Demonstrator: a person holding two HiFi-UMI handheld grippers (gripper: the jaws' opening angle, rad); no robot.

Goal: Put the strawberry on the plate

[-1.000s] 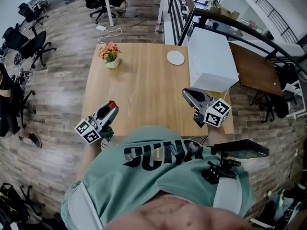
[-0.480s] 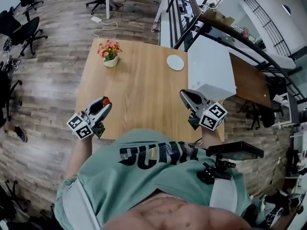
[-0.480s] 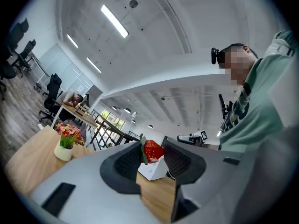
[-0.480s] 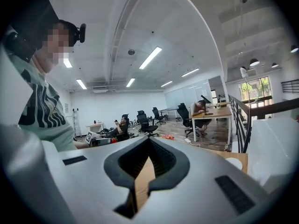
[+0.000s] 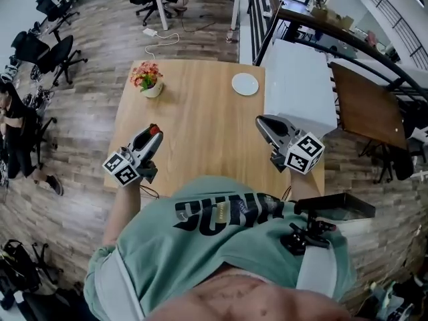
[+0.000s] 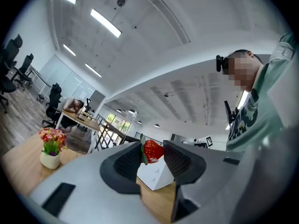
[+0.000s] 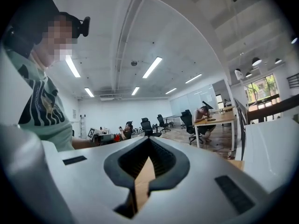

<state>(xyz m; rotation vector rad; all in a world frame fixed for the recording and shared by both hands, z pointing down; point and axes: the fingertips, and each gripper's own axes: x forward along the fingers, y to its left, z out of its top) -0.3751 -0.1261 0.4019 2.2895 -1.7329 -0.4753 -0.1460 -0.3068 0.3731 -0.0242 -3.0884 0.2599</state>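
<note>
A red strawberry (image 5: 153, 128) with green leaves is pinched between the jaws of my left gripper (image 5: 155, 134), which hangs over the near-left part of the wooden table (image 5: 200, 119). In the left gripper view the strawberry (image 6: 152, 150) sits at the tips of the left gripper (image 6: 153, 152), both pads pressing on it. A small white plate (image 5: 245, 83) lies empty at the table's far side, well ahead of both grippers. My right gripper (image 5: 261, 122) hovers over the near-right part of the table. In its own view the right gripper (image 7: 149, 138) is shut with nothing in it.
A pot of pink flowers (image 5: 148, 79) stands at the far left of the table and also shows in the left gripper view (image 6: 51, 146). A large white box (image 5: 294, 85) stands along the right edge, beside the plate. Office chairs (image 5: 50, 52) and desks stand beyond.
Both grippers have edged farther out over the table, the left one still carrying the strawberry. The head view itself has shifted a little.
</note>
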